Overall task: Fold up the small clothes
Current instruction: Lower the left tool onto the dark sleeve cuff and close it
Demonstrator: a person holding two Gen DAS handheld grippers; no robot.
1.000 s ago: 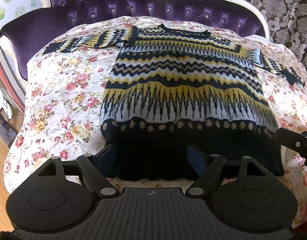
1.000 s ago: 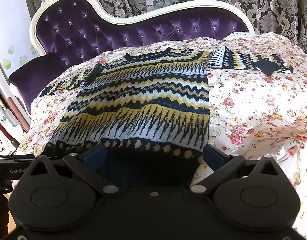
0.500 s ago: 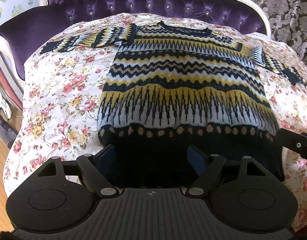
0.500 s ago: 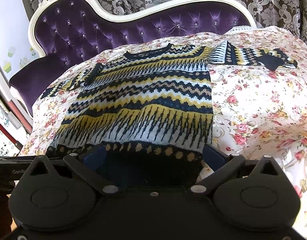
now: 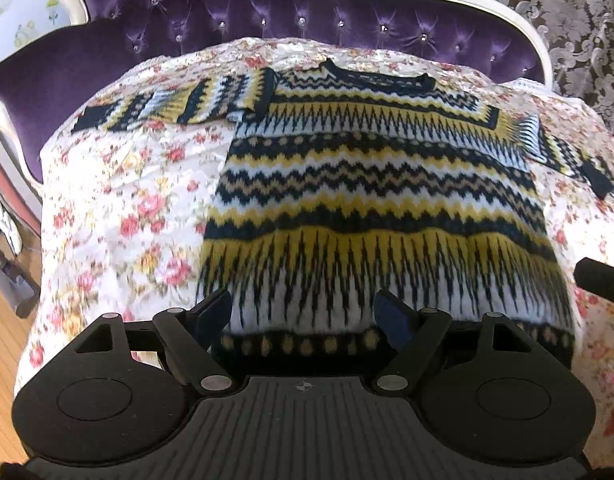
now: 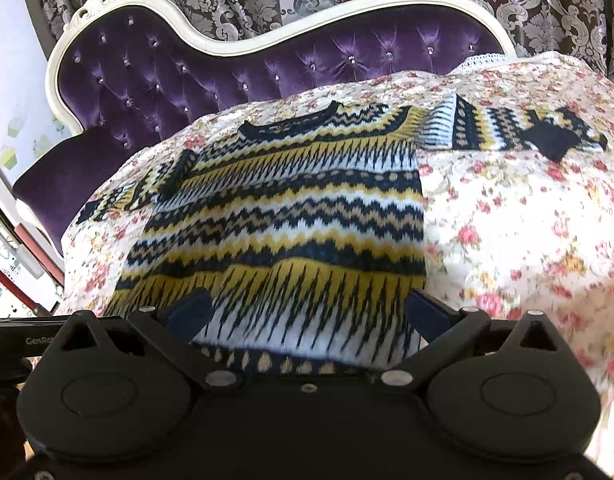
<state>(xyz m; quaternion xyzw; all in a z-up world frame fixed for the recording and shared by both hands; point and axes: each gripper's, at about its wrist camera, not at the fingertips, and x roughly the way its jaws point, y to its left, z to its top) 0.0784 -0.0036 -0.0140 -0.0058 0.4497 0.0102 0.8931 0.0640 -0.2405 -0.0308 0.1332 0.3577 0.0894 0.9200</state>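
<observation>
Jaws of both grippers gape over the flat, zigzag-striped sweater (image 5: 371,200) hem.

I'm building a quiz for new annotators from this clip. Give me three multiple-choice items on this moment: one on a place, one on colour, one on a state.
1. Where does the sweater lie?
A. On a floral cover over the purple sofa
B. On a wooden floor
C. Inside a basket

2. Which colour is the sweater's neckband?
A. Red
B. Dark navy, almost black
C. Green

3. How do the sleeves lie?
A. Both folded across the chest
B. Rolled into the body
C. Both spread out to the sides

Answers:
1. A: the flowered fabric shows all around the knit, with the tufted purple backrest behind.
2. B: the collar is a dark band above the yellow zigzags.
3. C: the left-hand sleeve and right-hand sleeve each stretch outward, while the left gripper and right gripper stand open above the hem.
</observation>
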